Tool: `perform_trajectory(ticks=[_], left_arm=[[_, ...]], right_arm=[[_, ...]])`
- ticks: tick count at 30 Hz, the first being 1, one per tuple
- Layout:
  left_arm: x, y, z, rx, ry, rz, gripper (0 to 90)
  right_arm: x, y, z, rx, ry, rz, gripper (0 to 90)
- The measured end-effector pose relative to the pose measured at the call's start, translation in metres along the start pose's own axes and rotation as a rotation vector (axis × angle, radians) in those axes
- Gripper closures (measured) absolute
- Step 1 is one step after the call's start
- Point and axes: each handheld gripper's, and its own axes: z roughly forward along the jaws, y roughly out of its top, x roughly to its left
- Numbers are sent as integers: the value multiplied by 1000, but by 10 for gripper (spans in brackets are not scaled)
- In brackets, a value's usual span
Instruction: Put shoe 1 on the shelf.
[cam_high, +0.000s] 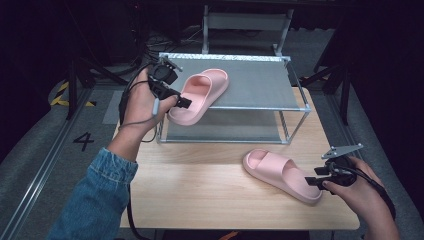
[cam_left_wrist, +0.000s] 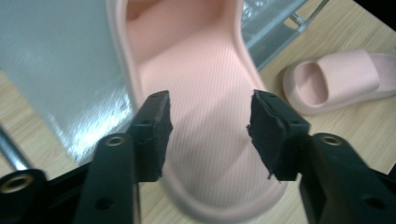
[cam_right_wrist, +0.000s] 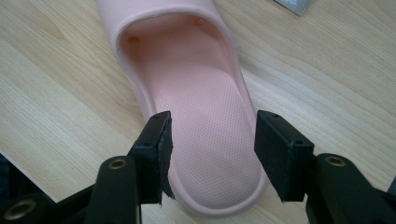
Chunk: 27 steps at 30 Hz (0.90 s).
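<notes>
On the wooden tabletop (cam_high: 200, 190), the right gripper (cam_high: 311, 176), jaws apart, hovers at the heel of a pink slipper (cam_high: 282, 173) whose length runs away from it toward the metal shoe rack (cam_high: 260, 82).

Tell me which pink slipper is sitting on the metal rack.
The slipper by the left gripper, its heel overhanging the rack; the other slipper lies on the table.

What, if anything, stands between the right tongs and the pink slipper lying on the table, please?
Nothing visible. The right tongs sit at the heel of the pink slipper on the wooden table, jaws open either side of the heel without pressing it. The metal rack stands farther back.
</notes>
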Motion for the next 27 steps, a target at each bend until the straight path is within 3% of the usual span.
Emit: perform_trajectory(ticks=[6, 9, 14, 21, 24, 27], left_arm=[[11, -21, -11, 1, 3, -15, 685], [17, -32, -15, 9, 52, -32, 764], [23, -44, -9, 52, 69, -44, 863], [23, -53, 3, 47, 24, -48, 892], [16, -52, 4, 35, 55, -33, 896], [9, -50, 7, 23, 4, -25, 895]], right_arm=[[1, 1, 2, 3, -1, 3, 483], [1, 1, 2, 4, -3, 1, 483], [2, 1, 4, 15, -5, -3, 484], [4, 2, 7, 26, -3, -5, 484], [3, 2, 7, 22, -4, -6, 483], [4, 2, 8, 27, -5, -4, 484]])
